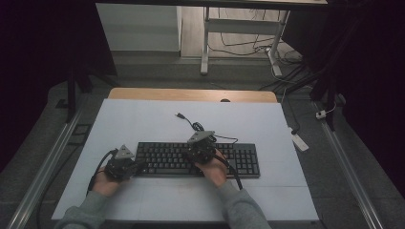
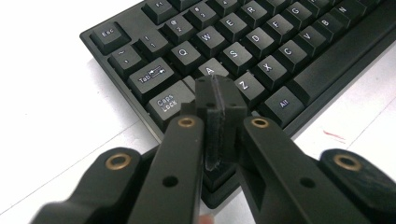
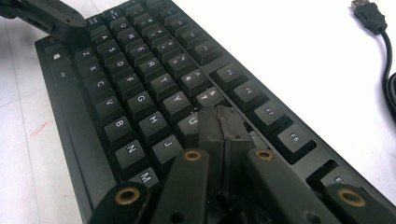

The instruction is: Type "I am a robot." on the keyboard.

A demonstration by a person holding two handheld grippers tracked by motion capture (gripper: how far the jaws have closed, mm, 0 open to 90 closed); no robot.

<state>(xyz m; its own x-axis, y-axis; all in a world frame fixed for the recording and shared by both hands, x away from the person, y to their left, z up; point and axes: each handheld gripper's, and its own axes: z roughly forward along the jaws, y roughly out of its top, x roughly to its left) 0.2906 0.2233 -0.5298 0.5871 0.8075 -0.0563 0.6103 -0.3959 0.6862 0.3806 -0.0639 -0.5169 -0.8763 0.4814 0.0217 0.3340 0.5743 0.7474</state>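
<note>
A black keyboard (image 1: pixel 198 160) lies across the white table top (image 1: pixel 143 124), with its cable and USB plug (image 1: pixel 180 115) trailing toward the back. My left gripper (image 1: pixel 141 164) is at the keyboard's left end, jaws shut, with the tips over the keys near A and Caps Lock (image 2: pixel 169 101). My right gripper (image 1: pixel 195 155) is over the middle of the keyboard (image 3: pixel 140 93), jaws shut, tips pointing down on the keys near U and I. Nothing is held between either pair of jaws. In the right gripper view the left gripper (image 3: pixel 70 28) rests at the far end of the keyboard.
The USB plug (image 3: pixel 369 16) and black cable lie on the white surface beyond the keyboard. A small red mark (image 2: pixel 334 135) is on the table near the front edge. Table legs and loose cables (image 1: pixel 248 45) stand on the floor behind.
</note>
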